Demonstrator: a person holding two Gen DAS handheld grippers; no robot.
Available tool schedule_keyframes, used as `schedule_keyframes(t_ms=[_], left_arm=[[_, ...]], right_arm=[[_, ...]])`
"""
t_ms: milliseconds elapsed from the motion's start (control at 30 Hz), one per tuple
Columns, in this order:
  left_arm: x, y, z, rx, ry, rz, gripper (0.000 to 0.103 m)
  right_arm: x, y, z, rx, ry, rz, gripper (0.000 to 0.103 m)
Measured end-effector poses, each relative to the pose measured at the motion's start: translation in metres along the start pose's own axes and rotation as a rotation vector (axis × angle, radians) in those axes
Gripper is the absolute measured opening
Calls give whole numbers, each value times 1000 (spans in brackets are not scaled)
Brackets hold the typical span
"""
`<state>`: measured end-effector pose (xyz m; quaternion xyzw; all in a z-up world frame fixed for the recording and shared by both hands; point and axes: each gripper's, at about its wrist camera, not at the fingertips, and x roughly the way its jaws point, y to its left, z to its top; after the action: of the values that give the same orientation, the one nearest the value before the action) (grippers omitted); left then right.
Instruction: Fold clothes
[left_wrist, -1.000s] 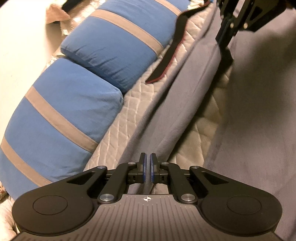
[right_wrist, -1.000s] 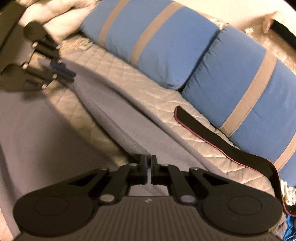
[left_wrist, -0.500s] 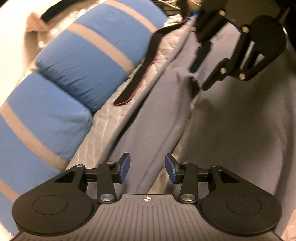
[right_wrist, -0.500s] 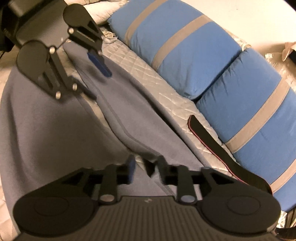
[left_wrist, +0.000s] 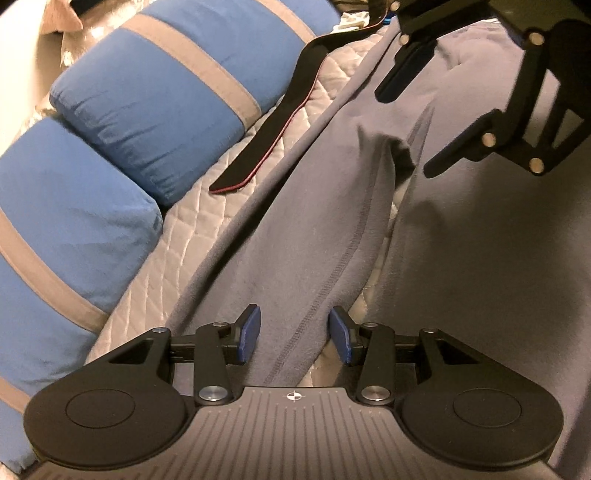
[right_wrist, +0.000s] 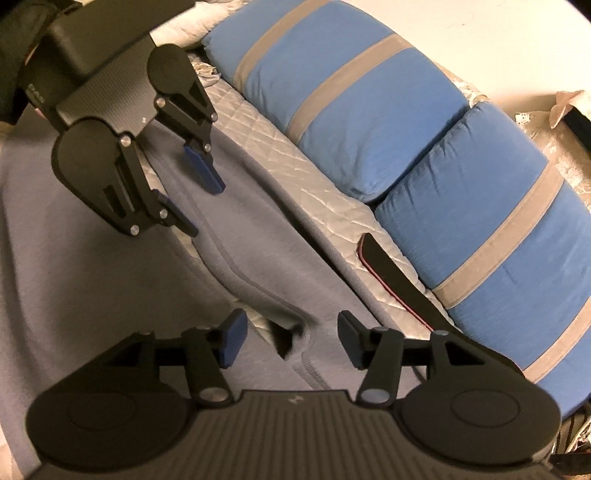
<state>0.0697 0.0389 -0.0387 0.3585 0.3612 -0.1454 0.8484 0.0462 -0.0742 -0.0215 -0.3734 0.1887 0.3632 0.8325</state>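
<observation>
On the left, two blue pillows (left_wrist: 155, 96) with grey bands line the far edge of the quilted bed (left_wrist: 173, 236), with a black strap (left_wrist: 273, 122) lying beside them. Right of those, the grey garment (left_wrist: 303, 229) is spread flat, one long narrow panel with a stitched seam running along the bed.

The left gripper (left_wrist: 294, 334) hovers over that panel's near end, jaws partly apart, the cloth below them but not pinched. The right gripper (right_wrist: 289, 338) has just been opening and stands wider, a small raised tuck of cloth between its fingers, unpressed.

This looks like a release after laying the panel out. Next, I judge, each gripper needs a fresh pinch on an edge to carry a fold over.
</observation>
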Motion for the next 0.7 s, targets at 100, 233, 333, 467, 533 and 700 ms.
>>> schedule_keyframes(t_ms=[100,233,333,467,533,700], left_arm=[[5,6,0,-47,13,-29,38],[7,13,-1,-105,24,-77,29],[6,17,-1,-145,28,-103,21],[3,16,-1,-144,19,-94,15],[0,14,1,-128,6,-69,8],[-7,9,1,-78,-21,-15,8]], right_arm=[[0,0,1,-2,-3,0,71],[1,0,0,-1,-3,0,72],[1,0,-1,-3,-1,-4,73],[1,0,-2,-1,-3,-6,75],[2,-2,-2,5,-3,-4,76],[8,-12,-4,76,-2,16,75]])
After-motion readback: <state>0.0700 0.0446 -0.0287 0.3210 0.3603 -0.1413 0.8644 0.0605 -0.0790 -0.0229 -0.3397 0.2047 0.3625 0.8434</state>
